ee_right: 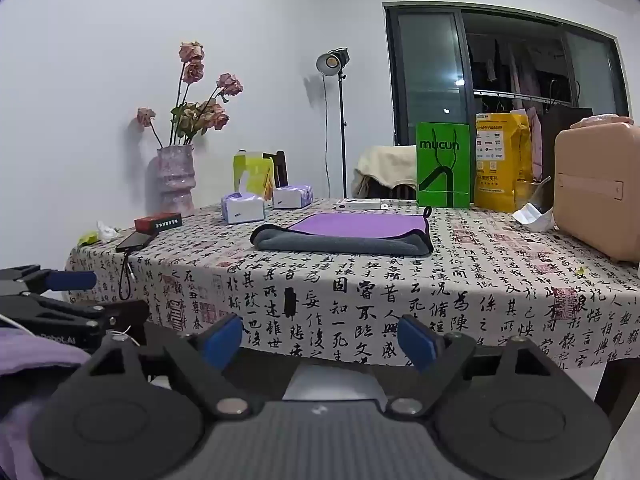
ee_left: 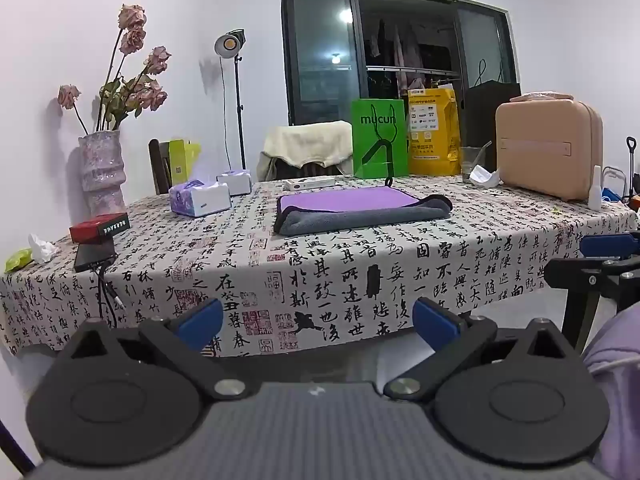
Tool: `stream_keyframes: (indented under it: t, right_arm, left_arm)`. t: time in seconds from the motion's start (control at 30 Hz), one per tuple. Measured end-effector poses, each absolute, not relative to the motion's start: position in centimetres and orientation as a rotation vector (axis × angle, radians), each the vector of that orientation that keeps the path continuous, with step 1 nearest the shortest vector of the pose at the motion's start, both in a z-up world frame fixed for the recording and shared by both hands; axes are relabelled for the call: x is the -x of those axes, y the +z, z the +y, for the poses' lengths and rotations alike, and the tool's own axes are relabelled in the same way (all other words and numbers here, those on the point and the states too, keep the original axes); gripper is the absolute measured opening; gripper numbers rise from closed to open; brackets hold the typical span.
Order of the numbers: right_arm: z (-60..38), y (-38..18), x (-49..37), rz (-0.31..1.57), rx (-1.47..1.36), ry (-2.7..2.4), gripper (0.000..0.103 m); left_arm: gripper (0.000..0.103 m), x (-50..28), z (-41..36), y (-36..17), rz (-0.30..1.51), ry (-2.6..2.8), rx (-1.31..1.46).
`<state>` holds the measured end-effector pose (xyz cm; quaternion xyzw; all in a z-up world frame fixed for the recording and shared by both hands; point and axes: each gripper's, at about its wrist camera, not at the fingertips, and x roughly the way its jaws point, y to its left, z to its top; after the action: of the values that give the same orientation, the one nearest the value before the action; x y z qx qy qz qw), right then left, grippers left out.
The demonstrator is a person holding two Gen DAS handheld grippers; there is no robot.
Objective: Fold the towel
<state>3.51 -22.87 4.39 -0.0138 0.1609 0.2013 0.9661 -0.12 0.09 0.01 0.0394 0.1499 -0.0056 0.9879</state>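
A towel (ee_left: 360, 210), purple on top with a grey underside rolled over its near edge and a black hanging loop at the back, lies flat on the table; it also shows in the right wrist view (ee_right: 344, 234). My left gripper (ee_left: 318, 320) is open and empty, held below and in front of the table's near edge, well short of the towel. My right gripper (ee_right: 320, 340) is open and empty, also low in front of the table. The right gripper shows at the right edge of the left wrist view (ee_left: 608, 246), and the left gripper at the left edge of the right wrist view (ee_right: 70, 280).
The table (ee_left: 440, 252) has a calligraphy-print cloth. On it stand a vase of dried roses (ee_left: 102, 170), two tissue boxes (ee_left: 200, 198), a red box (ee_left: 99, 227), a phone with cable (ee_left: 94, 258), a green bag (ee_left: 379, 138), a yellow bag (ee_left: 433, 132) and a beige case (ee_left: 548, 148).
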Motion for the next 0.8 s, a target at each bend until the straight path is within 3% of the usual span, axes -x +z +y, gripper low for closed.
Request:
stream_keyframes:
  t: [0.8]
  right_arm:
    - [-23.07, 4.39, -3.59, 0.332, 0.018, 0.39, 0.094]
  left_arm:
    - [0.103, -0.14, -0.22, 0.2, 0.304, -0.01, -0.09]
